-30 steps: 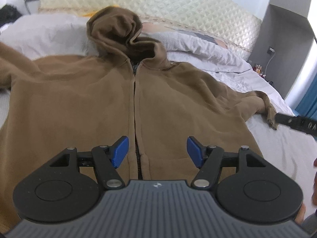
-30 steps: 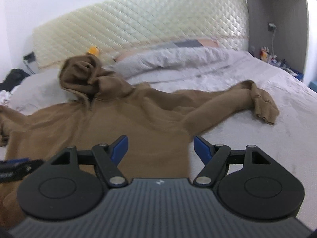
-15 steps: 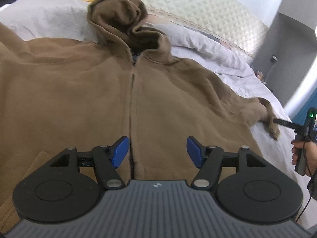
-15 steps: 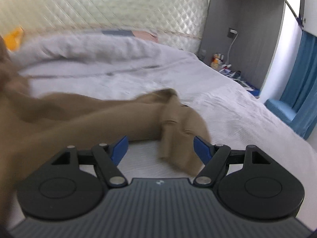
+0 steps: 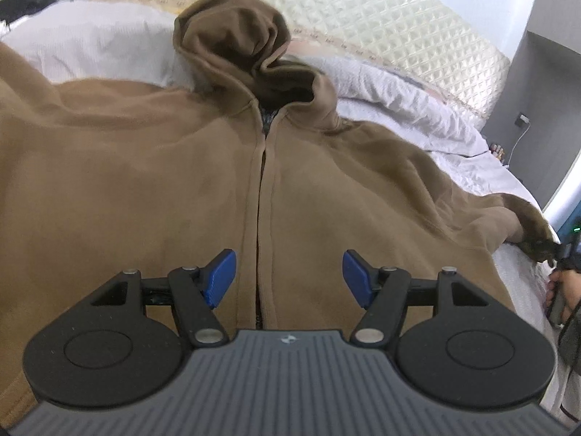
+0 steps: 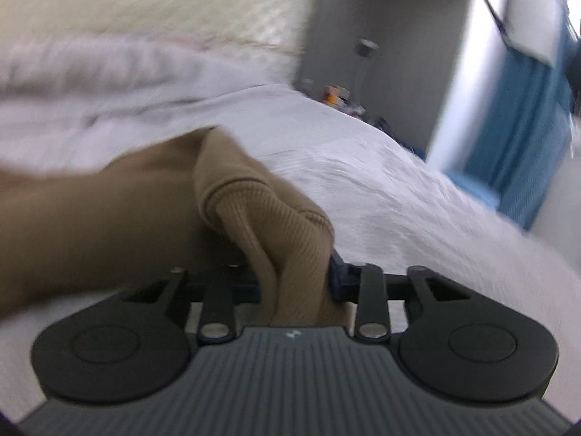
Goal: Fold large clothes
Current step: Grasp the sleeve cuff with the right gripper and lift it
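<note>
A large brown zip hoodie [image 5: 145,181] lies front up on the bed, hood [image 5: 232,40] toward the headboard. My left gripper [image 5: 288,278] is open and empty, hovering over the zipper [image 5: 262,189] near the lower chest. Its right sleeve reaches to the bed's right side, where the ribbed cuff [image 5: 537,243] meets my right gripper. In the right wrist view my right gripper [image 6: 294,283] is shut on that ribbed cuff [image 6: 276,225], which fills the gap between the pads. That view is blurred.
White quilted bedding [image 6: 381,189] covers the bed, with pillows [image 5: 90,40] and a padded headboard [image 5: 381,25] behind the hood. A grey cabinet [image 6: 381,36] and blue curtain [image 6: 526,138] stand to the right. A hand [image 5: 566,287] holds the right gripper at the bed's edge.
My right gripper swung right to the sleeve end, moved onto the cuff and closed on it. My left gripper stayed open and moved forward over the hoodie's chest.
</note>
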Motion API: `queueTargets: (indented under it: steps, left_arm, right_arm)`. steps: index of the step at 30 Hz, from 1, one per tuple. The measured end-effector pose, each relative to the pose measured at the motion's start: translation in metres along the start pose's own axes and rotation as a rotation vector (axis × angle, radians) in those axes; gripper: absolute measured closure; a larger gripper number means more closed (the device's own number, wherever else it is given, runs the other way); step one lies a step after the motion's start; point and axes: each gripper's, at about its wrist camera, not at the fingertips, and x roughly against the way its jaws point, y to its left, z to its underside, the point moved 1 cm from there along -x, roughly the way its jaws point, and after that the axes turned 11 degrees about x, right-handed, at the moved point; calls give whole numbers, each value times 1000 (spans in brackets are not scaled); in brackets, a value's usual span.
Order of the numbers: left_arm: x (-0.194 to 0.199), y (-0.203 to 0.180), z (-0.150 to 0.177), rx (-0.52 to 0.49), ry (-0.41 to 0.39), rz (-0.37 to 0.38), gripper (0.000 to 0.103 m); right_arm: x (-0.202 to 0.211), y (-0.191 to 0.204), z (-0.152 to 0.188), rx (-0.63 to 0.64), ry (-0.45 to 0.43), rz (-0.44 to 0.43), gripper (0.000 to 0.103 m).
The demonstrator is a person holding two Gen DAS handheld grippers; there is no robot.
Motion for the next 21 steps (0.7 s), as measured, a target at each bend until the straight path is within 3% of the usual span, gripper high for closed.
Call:
queueTargets:
  steps: [4, 11, 17, 21]
  left_arm:
    - [-1, 4, -1, 35, 6, -6, 33]
    - [13, 0, -4, 21, -43, -12, 33]
    - [26, 4, -8, 25, -88, -54, 33]
    - [37, 9, -14, 29, -130, -65, 33]
  right_arm:
    - [20, -36, -26, -109, -16, -80, 77]
    - [63, -77, -90, -225, 88, -231, 78]
    - [118, -78, -145, -194, 158, -335, 78]
    - [166, -53, -176, -109, 207, -402, 78]
